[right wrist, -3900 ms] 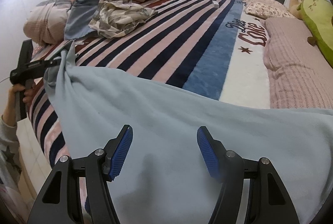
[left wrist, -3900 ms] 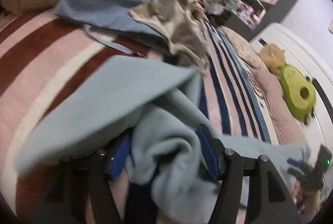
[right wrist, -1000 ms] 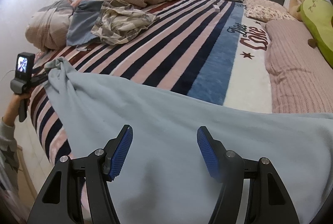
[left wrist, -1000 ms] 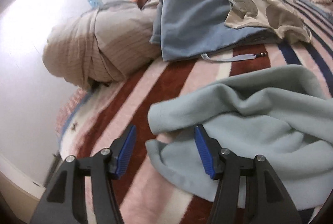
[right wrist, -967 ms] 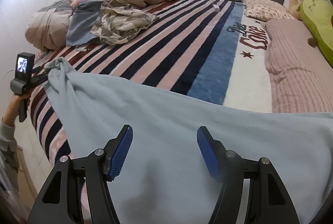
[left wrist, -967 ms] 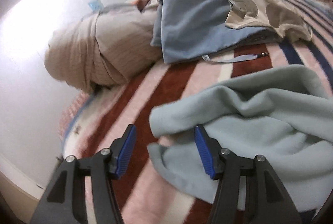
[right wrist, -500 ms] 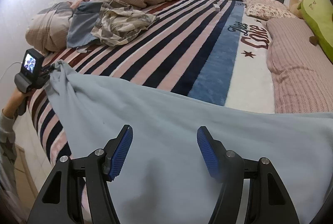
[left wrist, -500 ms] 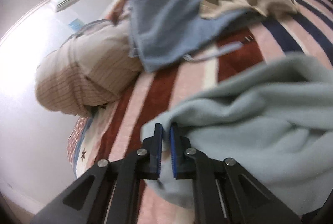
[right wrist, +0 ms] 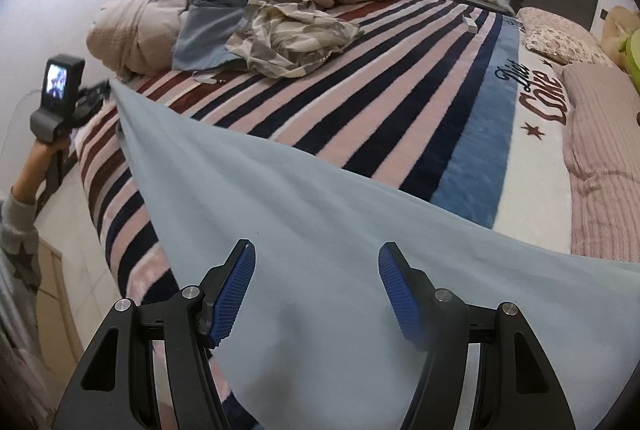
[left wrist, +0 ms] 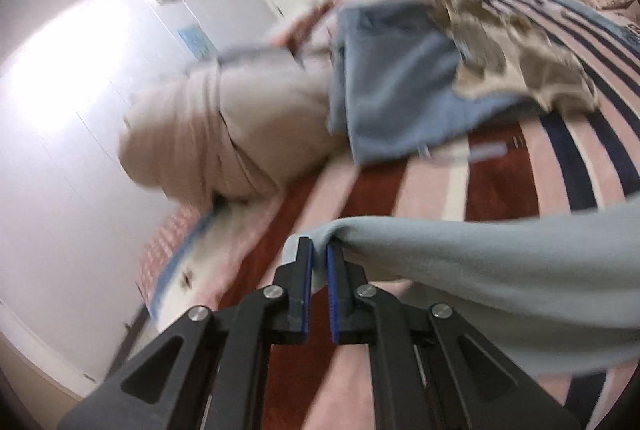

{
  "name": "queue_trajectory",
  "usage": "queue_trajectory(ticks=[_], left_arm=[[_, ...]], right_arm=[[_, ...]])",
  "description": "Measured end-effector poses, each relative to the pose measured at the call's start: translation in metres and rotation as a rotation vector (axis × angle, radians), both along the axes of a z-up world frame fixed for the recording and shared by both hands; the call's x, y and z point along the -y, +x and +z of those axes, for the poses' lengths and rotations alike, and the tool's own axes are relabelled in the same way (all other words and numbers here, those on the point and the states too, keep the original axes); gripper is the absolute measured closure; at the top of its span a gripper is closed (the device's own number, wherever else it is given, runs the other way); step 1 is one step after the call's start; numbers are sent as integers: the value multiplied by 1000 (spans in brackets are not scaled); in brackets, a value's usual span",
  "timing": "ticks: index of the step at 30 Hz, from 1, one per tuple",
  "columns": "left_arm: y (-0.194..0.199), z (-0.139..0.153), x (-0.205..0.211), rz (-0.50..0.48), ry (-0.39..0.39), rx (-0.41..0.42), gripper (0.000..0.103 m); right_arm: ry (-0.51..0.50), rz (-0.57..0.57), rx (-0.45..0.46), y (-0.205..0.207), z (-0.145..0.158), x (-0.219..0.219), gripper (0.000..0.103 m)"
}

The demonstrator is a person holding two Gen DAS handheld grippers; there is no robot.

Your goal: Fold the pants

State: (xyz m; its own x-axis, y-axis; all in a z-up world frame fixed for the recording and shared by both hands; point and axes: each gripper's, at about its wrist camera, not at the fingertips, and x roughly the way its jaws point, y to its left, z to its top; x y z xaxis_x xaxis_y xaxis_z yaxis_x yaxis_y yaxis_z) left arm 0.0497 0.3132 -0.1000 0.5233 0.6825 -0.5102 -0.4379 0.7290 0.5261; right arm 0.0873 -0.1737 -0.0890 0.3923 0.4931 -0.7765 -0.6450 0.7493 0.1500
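The light blue pants [right wrist: 300, 230] stretch taut across the near side of the striped bedcover [right wrist: 400, 90]. My left gripper [left wrist: 318, 244] is shut on one end of the pants [left wrist: 480, 270], which it holds lifted off the bed. In the right wrist view, that left gripper [right wrist: 102, 86] shows at the far left, held by a person's hand [right wrist: 40, 150]. My right gripper [right wrist: 316, 258] stands open over the wide near part of the cloth. Its blue pads are bare and apart, with the fabric spread beneath and between them.
A blue garment [right wrist: 204, 34] and a camouflage one [right wrist: 288, 34] are heaped at the far left of the bed, against a rolled duvet [right wrist: 132, 30]. A floral pillow [right wrist: 560, 38] and pink ribbed blanket [right wrist: 600, 170] lie right. The floor [right wrist: 68, 210] drops off left.
My left gripper closed on the end of the pants and rose with it, pulling the rumpled cloth taut. The right gripper stayed open and shifted slightly.
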Motion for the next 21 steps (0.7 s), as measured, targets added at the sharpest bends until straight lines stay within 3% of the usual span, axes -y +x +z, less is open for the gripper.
queue_trajectory(ticks=[5, 8, 10, 11, 12, 15, 17, 19, 21], left_arm=[[-18, -47, -19, 64, -116, -103, 95], [-28, -58, -32, 145, -118, -120, 95], [-37, -53, -43, 188, -167, -90, 82], [-41, -49, -44, 192, -196, -62, 60], [-48, -41, -42, 184, -229, -16, 45], [-54, -29, -25, 118, -299, 32, 41], [-49, -24, -9, 48, -388, 65, 39], [-45, -19, 12, -23, -481, 110, 39], [-39, -15, 32, -93, -555, 148, 37]], right_arm=[[3, -25, -12, 0, -3, 6, 43], [-4, -32, -6, -2, -1, 10, 43], [-7, -40, -2, -2, 1, 14, 43], [-8, -48, 0, -3, 2, 18, 43], [-11, -58, 2, -3, 2, 22, 43], [-11, -122, 13, -7, 9, 44, 43], [-6, -194, 21, -12, 16, 67, 41], [-15, -275, 47, -20, 24, 90, 32], [-33, -354, 70, -30, 31, 116, 32]])
